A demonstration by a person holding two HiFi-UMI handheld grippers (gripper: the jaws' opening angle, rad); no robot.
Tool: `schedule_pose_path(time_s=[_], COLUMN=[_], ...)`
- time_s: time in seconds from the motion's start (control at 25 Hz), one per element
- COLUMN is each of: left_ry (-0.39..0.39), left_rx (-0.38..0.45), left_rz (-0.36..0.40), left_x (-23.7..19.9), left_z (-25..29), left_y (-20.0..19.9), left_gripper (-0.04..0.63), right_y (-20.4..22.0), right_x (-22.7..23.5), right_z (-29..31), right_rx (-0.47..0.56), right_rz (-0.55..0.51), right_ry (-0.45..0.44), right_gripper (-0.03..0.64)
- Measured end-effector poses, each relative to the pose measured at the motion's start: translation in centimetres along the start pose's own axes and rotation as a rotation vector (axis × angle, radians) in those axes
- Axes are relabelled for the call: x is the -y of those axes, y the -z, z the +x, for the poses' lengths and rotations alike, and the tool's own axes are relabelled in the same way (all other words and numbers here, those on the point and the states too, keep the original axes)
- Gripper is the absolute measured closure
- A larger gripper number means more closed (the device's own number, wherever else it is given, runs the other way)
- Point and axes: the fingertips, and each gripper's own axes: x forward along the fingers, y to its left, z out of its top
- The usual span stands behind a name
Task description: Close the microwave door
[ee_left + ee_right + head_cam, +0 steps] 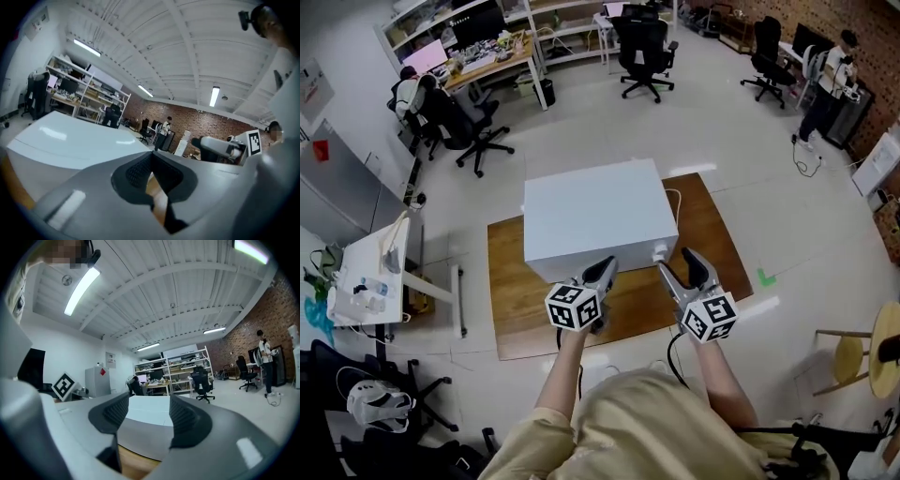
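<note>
The microwave [595,211] is a white box on a wooden board [511,309], seen from above; its front face is hidden and no door sticks out. My left gripper [605,267] hovers at the box's near edge, jaws shut with nothing in them. In the left gripper view the pads meet at the left gripper [151,161], with the white top of the microwave [70,140] beyond. My right gripper [680,258] is just right of the box's near corner. The right gripper [149,404] stands slightly open, and only the microwave [150,420] shows through the gap.
A white cable [675,202] runs from the box's right side. Office chairs [469,127] and desks [487,56] stand at the back. A person [825,89] stands at the far right, and a wooden stool [853,356] is near right. A white side table [370,272] is at left.
</note>
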Motion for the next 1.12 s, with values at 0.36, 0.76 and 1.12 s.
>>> schedule_pose_path(time_s=[0.36,0.76,1.12], left_ry=[-0.365,-0.543,-0.567], left_rx=[0.333,0.374,0.394], left_rz=[0.281,0.393,0.445], left_x=[-0.2,-0.7,-0.3], left_z=[-11.0,-13.9,-14.7], left_y=[-7.4,-6.8,-7.9], left_gripper=[0.514,0.256,0.259], right_y=[0.3,0.9,0.4], right_x=[-4.0,-5.0,-5.6], right_z=[1.6,2.3,2.6], right_rx=[0.007,0.010,0.005], right_rz=[-0.018,-0.048,-0.111], right_ry=[-0.110,-0.129,-0.098], right_gripper=[0.357,0.373,0.373])
